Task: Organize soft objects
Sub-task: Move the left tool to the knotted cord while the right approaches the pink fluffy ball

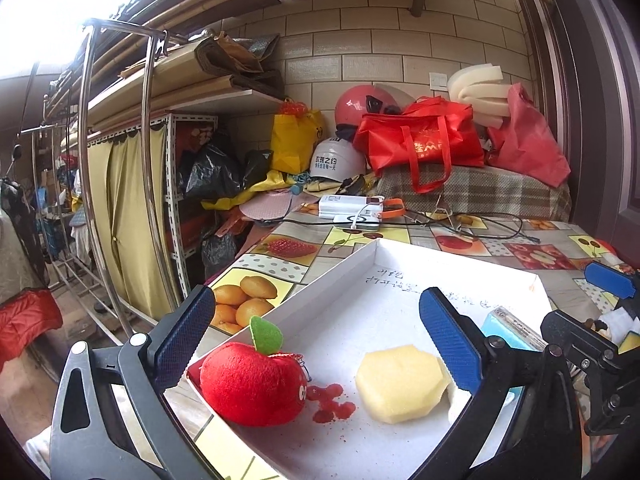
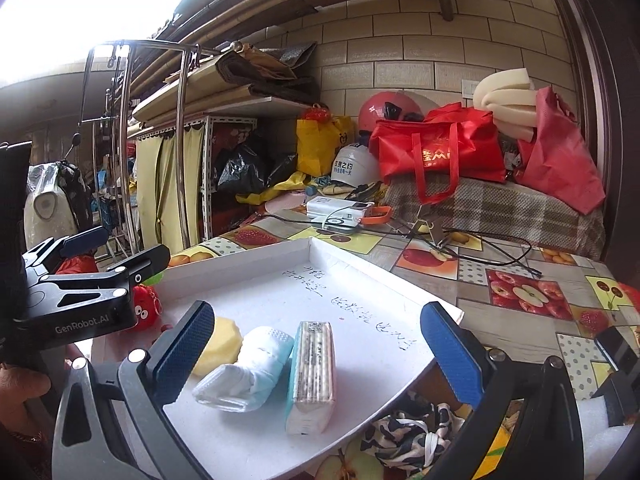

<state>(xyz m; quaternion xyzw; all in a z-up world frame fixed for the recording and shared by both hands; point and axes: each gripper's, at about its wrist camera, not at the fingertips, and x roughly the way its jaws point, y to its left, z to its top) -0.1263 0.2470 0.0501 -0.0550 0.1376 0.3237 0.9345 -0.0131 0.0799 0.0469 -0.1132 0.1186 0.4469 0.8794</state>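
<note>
A white tray point(image 1: 320, 280) lies on the fruit-print tablecloth. In it are a red plush apple point(image 1: 250, 384), a yellow sponge point(image 1: 400, 382), a rolled white and blue cloth point(image 2: 248, 364) and a tissue pack point(image 2: 312, 372). My left gripper point(image 1: 316, 340) is open and empty above the apple and sponge. My right gripper point(image 2: 320, 356) is open and empty above the cloth and tissue pack. The tray point(image 2: 352, 264), apple point(image 2: 146, 308) and sponge point(image 2: 220, 344) also show in the right wrist view. A camouflage cloth point(image 2: 408, 436) lies on the table beside the tray's near right edge.
Power banks and cables point(image 1: 352, 210) lie at the table's far side. Red bags point(image 1: 424, 140), helmets point(image 1: 340, 160) and foam point(image 1: 480, 92) are piled on a plaid cover behind. A metal rack point(image 1: 120, 160) and shelves stand left.
</note>
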